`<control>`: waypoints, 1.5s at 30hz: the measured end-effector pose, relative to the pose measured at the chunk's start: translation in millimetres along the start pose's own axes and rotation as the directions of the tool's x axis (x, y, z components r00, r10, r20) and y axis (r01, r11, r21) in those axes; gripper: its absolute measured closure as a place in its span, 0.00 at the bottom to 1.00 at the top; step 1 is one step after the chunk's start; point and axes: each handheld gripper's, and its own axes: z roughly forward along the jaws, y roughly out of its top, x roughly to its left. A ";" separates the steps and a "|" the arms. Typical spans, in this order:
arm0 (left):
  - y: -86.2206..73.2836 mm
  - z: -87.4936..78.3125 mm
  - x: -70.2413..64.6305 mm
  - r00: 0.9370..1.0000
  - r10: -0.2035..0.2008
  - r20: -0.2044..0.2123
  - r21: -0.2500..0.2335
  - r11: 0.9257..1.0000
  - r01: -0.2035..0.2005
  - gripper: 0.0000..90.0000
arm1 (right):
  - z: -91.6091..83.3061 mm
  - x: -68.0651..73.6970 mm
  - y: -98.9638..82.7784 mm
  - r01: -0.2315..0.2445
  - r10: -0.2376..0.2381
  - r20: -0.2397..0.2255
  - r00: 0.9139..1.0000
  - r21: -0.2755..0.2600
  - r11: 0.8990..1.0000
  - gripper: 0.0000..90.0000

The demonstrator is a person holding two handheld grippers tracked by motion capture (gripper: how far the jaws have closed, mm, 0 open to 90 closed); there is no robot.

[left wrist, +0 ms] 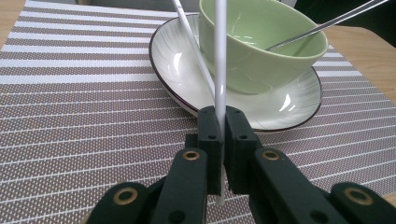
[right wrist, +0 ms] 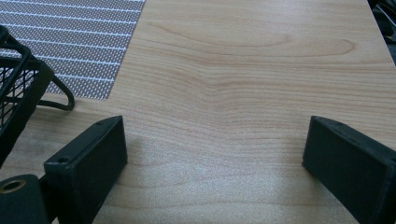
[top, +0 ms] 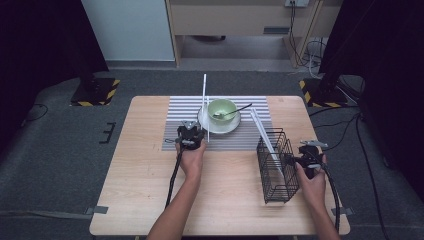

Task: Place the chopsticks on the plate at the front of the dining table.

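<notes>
High view. Your left gripper (top: 190,134) sits on the near edge of the striped placemat (top: 180,116), jaws closed on a thin white stick (top: 204,97) that runs away from you toward the far side, just left of the saucer (top: 206,123) and the green bowl (top: 222,109). A spoon (top: 234,111) lies in the bowl. Your right gripper (top: 305,159) rests near the right edge of the desk (top: 145,190), just right of the black wire basket (top: 276,165), which holds further white sticks (top: 263,134) leaning toward the far left.

Left gripper view. The jaws are pinched nearly together on the white stick (left wrist: 220,60), gripped close to its near end; a short stub shows below the pads. Judge the stick light, rigid and smooth. Expect it to pivot or slide in a pinch grip this near the end, so take hold nearer mid-length if you need control. A second white stick (left wrist: 196,49) lies slanted across the saucer (left wrist: 175,60) against the green bowl (left wrist: 261,42). The far ends of both sticks are cut off at the frame top.

Right gripper view. The jaws stand wide apart with nothing between them, above bare desk (right wrist: 252,70). A corner of the wire basket (right wrist: 16,79) enters at the left; its contents are out of frame.
</notes>
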 end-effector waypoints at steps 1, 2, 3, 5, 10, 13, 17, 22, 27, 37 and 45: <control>0.0 -0.1 0.3 1.000 -0.003 0.000 -0.001 1.000 0.003 0.96 | 0.0 0.0 0.0 0.000 0.000 0.000 1.000 0.000 1.000 0.07; 0.0 -0.5 1.0 1.000 0.000 -0.002 0.000 1.000 0.000 0.96 | 0.0 0.0 0.0 0.000 0.000 0.000 1.000 0.000 1.000 0.07; -0.1 -0.5 1.3 1.000 0.000 -0.002 0.002 1.000 0.000 0.96 | 0.0 0.0 0.0 0.000 0.000 0.000 1.000 0.000 1.000 0.07; -0.2 -0.5 1.7 1.000 -0.003 -0.003 0.000 1.000 0.003 0.96 | 0.0 0.0 0.0 0.000 0.000 0.000 1.000 0.000 1.000 0.07; -2.1 0.0 3.9 1.000 -0.009 -0.008 0.001 1.000 0.009 0.96 | 0.0 0.1 -0.1 0.000 0.000 0.000 1.000 0.000 1.000 0.07; -2.7 0.1 4.3 1.000 -0.006 -0.007 0.004 1.000 0.006 0.96 | 0.0 0.1 -0.1 0.000 0.000 0.000 1.000 0.000 1.000 0.07; -2.9 0.2 5.0 1.000 -0.006 -0.010 0.004 1.000 0.006 0.96 | 0.0 0.2 0.0 0.000 0.000 0.000 1.000 0.000 1.000 0.07; -3.8 0.8 6.6 1.000 -0.010 -0.020 0.010 1.000 0.010 0.96 | 0.1 0.2 0.0 0.000 0.000 0.001 1.000 0.000 1.000 0.07; -4.1 1.3 6.9 1.000 -0.016 -0.026 0.015 1.000 0.016 0.96 | 0.1 0.3 0.0 -0.001 0.001 0.001 1.000 0.000 1.000 0.07; -9.5 4.2 8.8 0.999 -0.023 -0.037 0.028 0.999 0.024 0.96 | 0.1 0.3 0.0 0.000 0.000 0.001 1.000 0.000 1.000 0.07; -10.3 6.6 13.2 0.998 -0.055 -0.043 0.035 0.998 0.057 0.96 | 0.1 0.3 0.1 0.000 0.000 0.000 1.000 0.001 1.000 0.07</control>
